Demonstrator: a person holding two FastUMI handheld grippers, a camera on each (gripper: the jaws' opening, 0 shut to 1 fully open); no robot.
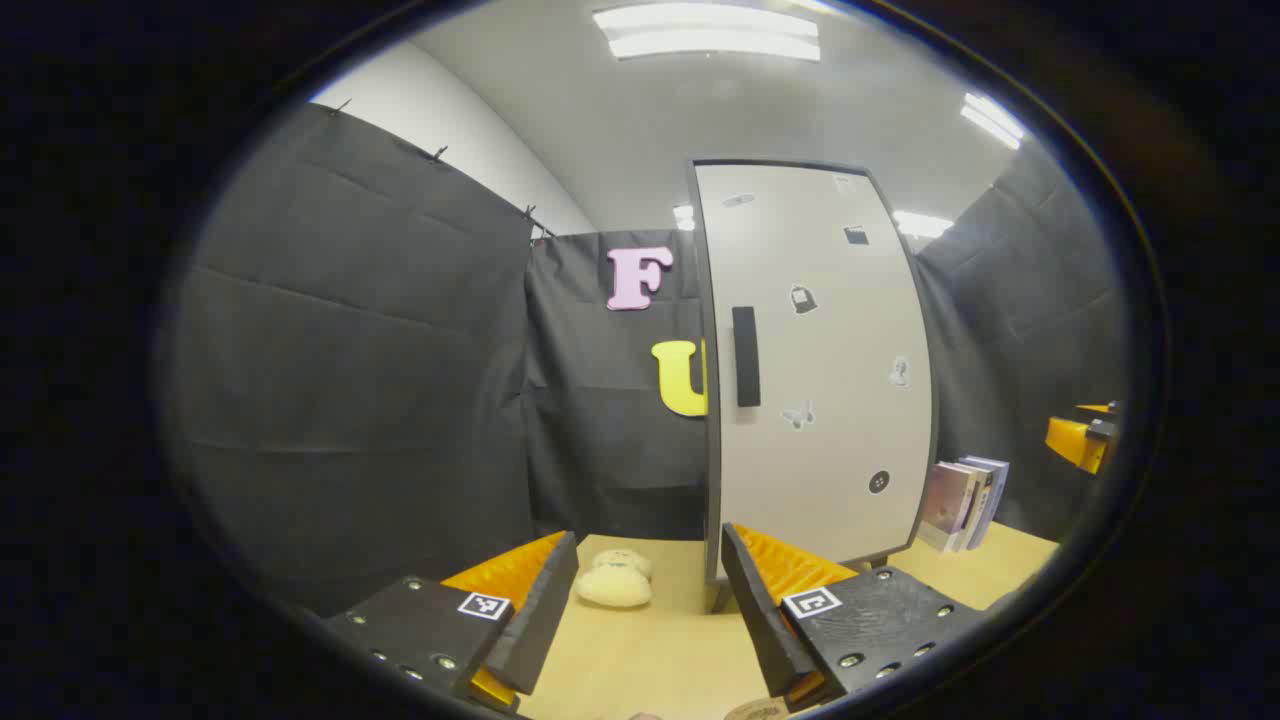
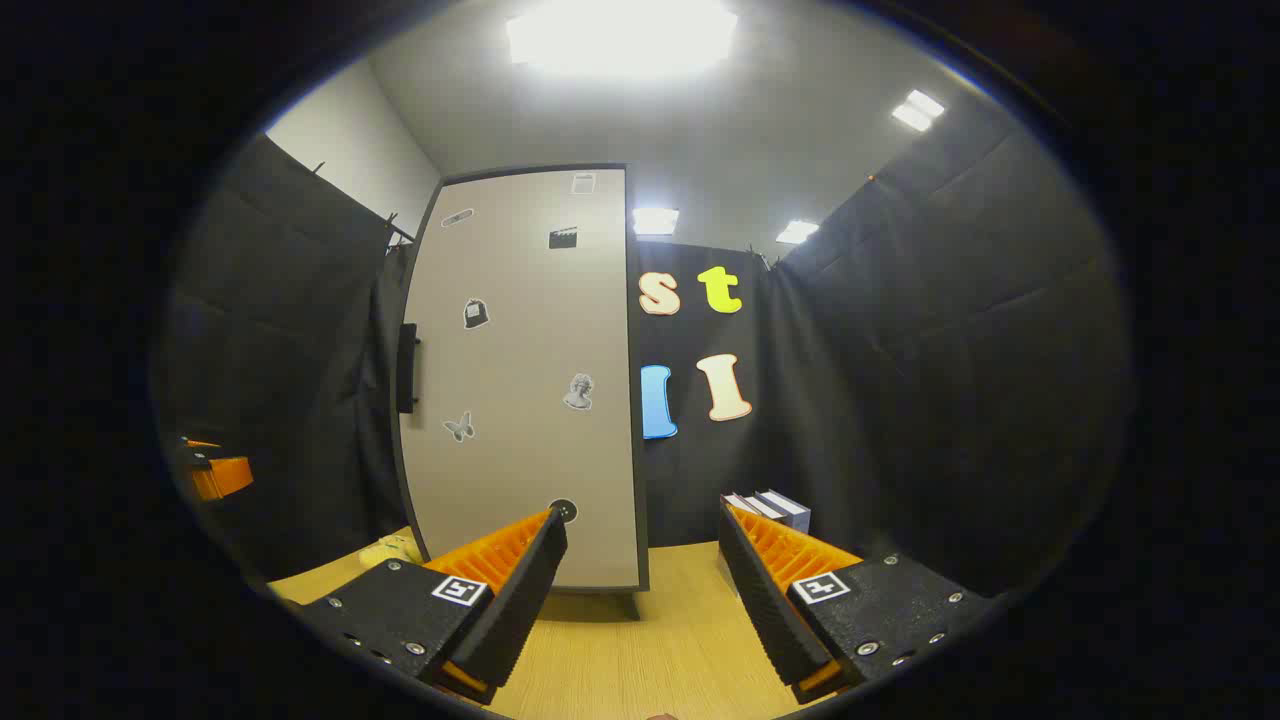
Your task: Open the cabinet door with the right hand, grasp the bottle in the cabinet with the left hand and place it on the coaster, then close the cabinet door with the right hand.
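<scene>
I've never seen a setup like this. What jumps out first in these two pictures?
A tall pale cabinet stands shut on the wooden table, dotted with small stickers, a dark handle near its edge. Low in each view, a hand-held gripper hangs open and empty: the left hand-held gripper and the right hand-held gripper. A plush toy lies left of the cabinet, books to its right.

Cabinet (image 1: 815, 370) stands on table (image 1: 650, 650), plush toy (image 1: 615, 580) at its left, books (image 1: 962, 503) at its right.
</scene>
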